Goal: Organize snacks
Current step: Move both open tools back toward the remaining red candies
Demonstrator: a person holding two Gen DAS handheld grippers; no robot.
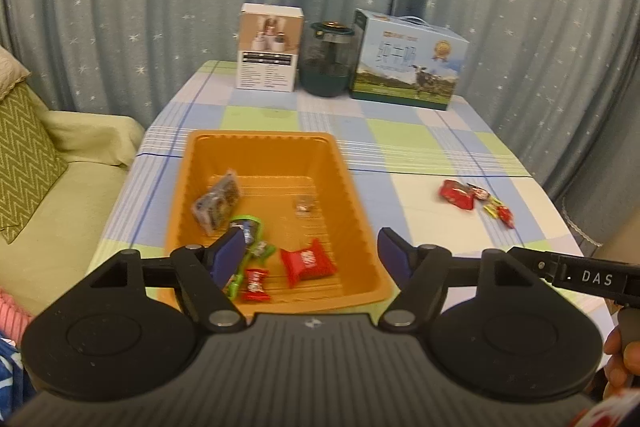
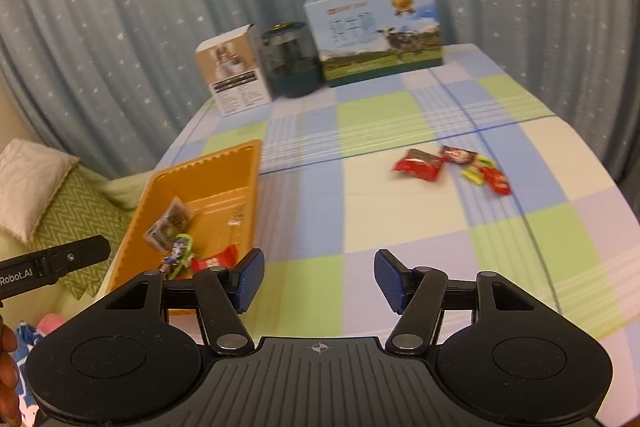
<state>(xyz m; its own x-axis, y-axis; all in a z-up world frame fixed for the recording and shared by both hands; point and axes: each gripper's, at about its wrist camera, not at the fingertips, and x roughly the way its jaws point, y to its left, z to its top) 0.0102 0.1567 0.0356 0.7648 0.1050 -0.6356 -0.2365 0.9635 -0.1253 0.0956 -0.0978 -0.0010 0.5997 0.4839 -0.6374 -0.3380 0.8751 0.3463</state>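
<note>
A: Where are the snacks?

B: Most lie in the orange tray [image 1: 348,187] at the near left of the checked tablecloth [image 1: 420,155]. Inside it are a red packet [image 1: 306,263], a small red candy [image 1: 256,283], a green-wrapped sweet [image 1: 256,227], a grey-brown packet [image 1: 218,205] leaning on the left wall, and a small clear-wrapped piece [image 1: 305,205] near the middle.

A: And the others?

B: A small cluster lies on the cloth well to the right of the tray: a red pouch [image 2: 418,165], a dark red bar [image 2: 459,155] just beside it, and red and yellow candies [image 2: 486,177] touching one another.

A: The grippers?

B: The left gripper [image 1: 312,251] hovers over the tray's near end, jaws spread wide and holding nothing. The right gripper [image 2: 320,277] hangs above bare cloth to the right of the tray, jaws likewise apart and holding nothing.

A: Anything at the back?

B: A white box [image 1: 269,53], a dark green jar [image 1: 326,61] and a carton with a cow on it [image 1: 408,61] stand in a row before the starred curtain [image 1: 120,7].
</note>
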